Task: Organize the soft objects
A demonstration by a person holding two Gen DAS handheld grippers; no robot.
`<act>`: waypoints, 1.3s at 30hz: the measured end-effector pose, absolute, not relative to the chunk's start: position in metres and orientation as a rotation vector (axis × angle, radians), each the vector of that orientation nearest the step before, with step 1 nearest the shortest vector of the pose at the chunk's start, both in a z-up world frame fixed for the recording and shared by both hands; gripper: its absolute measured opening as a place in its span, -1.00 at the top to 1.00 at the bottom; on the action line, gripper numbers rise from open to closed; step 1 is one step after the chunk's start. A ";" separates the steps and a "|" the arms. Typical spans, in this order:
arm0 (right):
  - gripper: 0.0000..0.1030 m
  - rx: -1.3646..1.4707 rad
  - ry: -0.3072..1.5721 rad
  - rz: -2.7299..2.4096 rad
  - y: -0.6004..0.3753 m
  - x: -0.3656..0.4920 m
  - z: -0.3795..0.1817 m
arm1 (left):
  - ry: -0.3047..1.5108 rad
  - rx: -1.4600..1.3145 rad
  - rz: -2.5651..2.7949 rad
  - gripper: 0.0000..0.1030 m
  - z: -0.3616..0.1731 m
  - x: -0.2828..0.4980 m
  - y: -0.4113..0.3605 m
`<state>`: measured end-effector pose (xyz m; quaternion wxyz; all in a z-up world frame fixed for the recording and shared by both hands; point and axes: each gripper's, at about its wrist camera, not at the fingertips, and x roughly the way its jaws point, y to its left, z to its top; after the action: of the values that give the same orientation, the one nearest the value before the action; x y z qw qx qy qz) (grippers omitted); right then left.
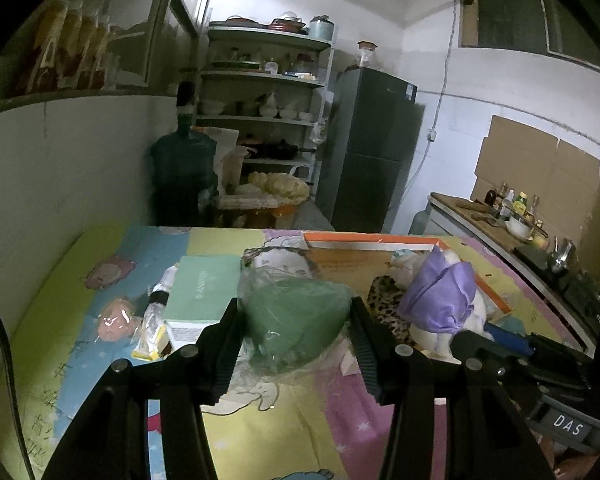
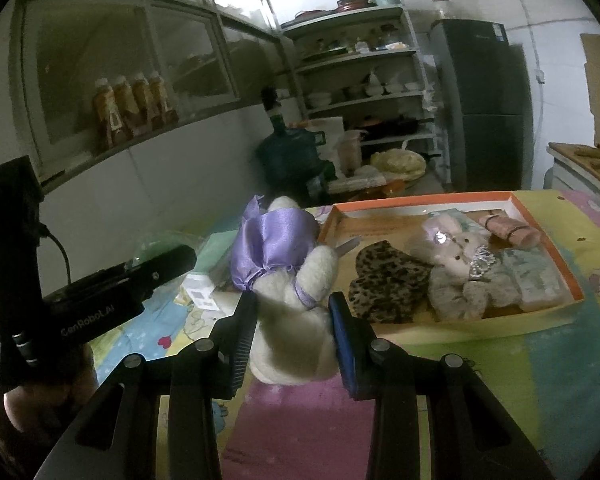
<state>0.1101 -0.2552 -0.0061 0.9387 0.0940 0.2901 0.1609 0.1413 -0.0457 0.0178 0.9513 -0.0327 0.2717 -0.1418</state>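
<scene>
Two hand-held grippers work over a bright cartoon-print mat [image 1: 292, 420] in a dim kitchen storeroom. Nearest the left camera, the left gripper [image 1: 294, 320] is clamped on a green soft item sealed in clear plastic [image 1: 296, 320], its ribbed pads pressing both sides and the bundle lifted off the mat. Nearest the right camera, the right gripper [image 2: 294, 320] squeezes the lower body of a white plush toy in a purple satin dress [image 2: 288, 276], one black finger on its left side and a blue-padded finger on its right.

Just beyond the green bundle lie a pale green box [image 1: 204, 292], a small snack packet [image 1: 152, 332] and a pinkish item in plastic [image 1: 114, 318], all on the mat. To the right sits a shallow orange-rimmed box [image 2: 556, 244], already holding a leopard-print piece [image 2: 384, 284], a grey plush rabbit [image 2: 456, 268], a pink rolled item [image 2: 508, 230] and a pale folded cloth [image 2: 536, 276].

Behind the mat stand a large water jug [image 1: 182, 176], open shelves of bowls and dishes [image 1: 264, 76] and a dark refrigerator [image 1: 366, 148]. A counter with bottles [image 1: 512, 212] runs along the right wall.
</scene>
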 end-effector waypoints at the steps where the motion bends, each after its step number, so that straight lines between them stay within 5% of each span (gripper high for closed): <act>1: 0.26 0.194 0.591 0.326 -0.257 0.110 -0.006 | 0.549 -0.062 -0.289 0.00 0.018 0.142 -0.047; 39: 0.26 0.162 0.524 0.178 -0.365 0.148 0.016 | 0.578 -0.028 -0.385 0.00 0.025 0.214 -0.153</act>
<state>0.1477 -0.3651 0.0157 0.9587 0.0800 0.2583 0.0878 0.2143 -0.1531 0.0249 0.9402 -0.0135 0.2833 -0.1884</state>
